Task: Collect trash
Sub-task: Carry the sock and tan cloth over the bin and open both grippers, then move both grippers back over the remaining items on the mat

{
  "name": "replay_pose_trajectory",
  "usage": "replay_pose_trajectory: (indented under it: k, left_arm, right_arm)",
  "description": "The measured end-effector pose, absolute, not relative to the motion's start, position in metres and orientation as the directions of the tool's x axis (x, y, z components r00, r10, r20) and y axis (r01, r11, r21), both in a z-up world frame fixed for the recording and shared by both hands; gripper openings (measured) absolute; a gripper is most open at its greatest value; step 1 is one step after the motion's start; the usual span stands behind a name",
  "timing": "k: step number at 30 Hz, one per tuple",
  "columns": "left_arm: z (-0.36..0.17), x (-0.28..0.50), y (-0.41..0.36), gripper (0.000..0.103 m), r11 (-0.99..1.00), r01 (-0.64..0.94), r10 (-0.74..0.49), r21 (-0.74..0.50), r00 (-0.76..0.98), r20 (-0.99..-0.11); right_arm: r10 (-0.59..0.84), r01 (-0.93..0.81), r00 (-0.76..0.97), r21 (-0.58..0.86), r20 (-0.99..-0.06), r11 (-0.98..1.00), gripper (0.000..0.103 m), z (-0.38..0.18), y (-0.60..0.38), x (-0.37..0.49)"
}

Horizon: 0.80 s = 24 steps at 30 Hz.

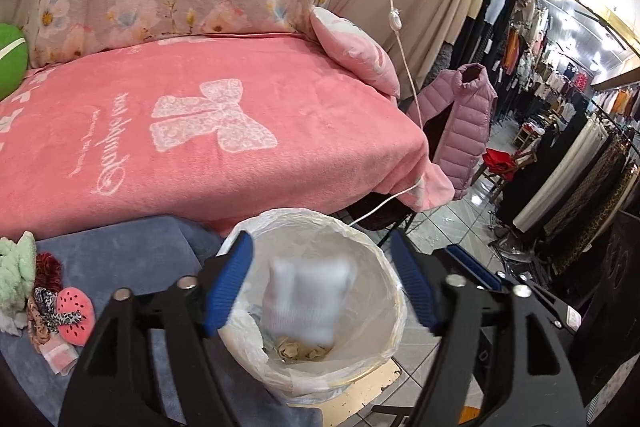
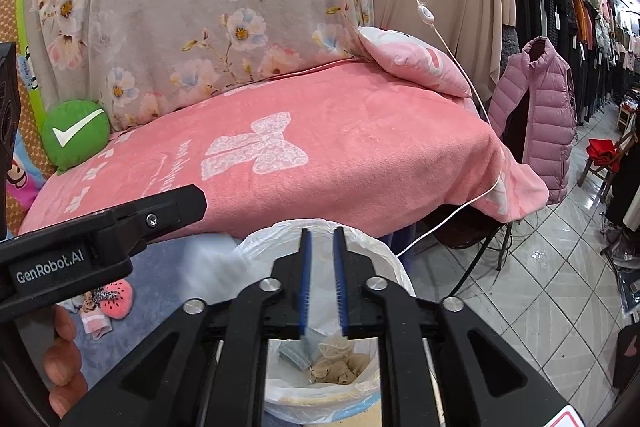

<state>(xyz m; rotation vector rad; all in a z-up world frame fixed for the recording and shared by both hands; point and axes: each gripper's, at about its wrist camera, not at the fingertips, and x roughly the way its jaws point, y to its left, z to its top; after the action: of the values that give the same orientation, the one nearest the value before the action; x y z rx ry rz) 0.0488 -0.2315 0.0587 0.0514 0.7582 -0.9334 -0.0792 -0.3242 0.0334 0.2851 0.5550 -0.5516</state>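
The left claw stands wide over the round bin lined with a clear plastic bag, and a blurred white padded packet sits loose between its blue pads, touching neither, above crumpled brown paper at the bottom. The right claw hangs over the same bin, its jaws narrowly parted with nothing between them. A hand grips the left tool. Beside the bin, a grey-blue cushioned seat carries a pink strawberry-shaped pad and fabric scraps. Beyond lies a pink blanket with a white bow print.
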Motion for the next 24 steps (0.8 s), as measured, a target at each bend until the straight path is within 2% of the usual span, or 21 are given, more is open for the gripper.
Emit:
replay_pose_trajectory:
  k: [5,7,16,24]
  left_arm:
    - [0.055,0.059,-0.219,0.071,0.648,0.709,-0.686,-0.279,0.383,-0.619]
    - [0.054,0.063,-0.211,0.071,0.664,0.693,-0.677,-0.280,0.398,-0.619]
    - [0.036,0.094,-0.154,0.071,0.761,0.574,-0.607,-0.302,0.468,-0.642]
    - [0.023,0.122,-0.087,0.071,0.843,0.451,-0.521,-0.294,0.544,-0.658]
  right_arm:
    - [-0.419,0.556,0.715,0.093,-0.559,0.826,0.035,0.035,-0.317,-0.075]
    - [-0.417,0.551,0.721,0.092,-0.554,0.830,0.046,0.036,-0.313,-0.072]
    - [-0.354,0.481,0.743,0.086,-0.568,0.872,0.053,0.030,-0.277,-0.042]
    - [-0.268,0.388,0.764,0.086,-0.587,0.918,0.053,0.020,-0.230,-0.004]
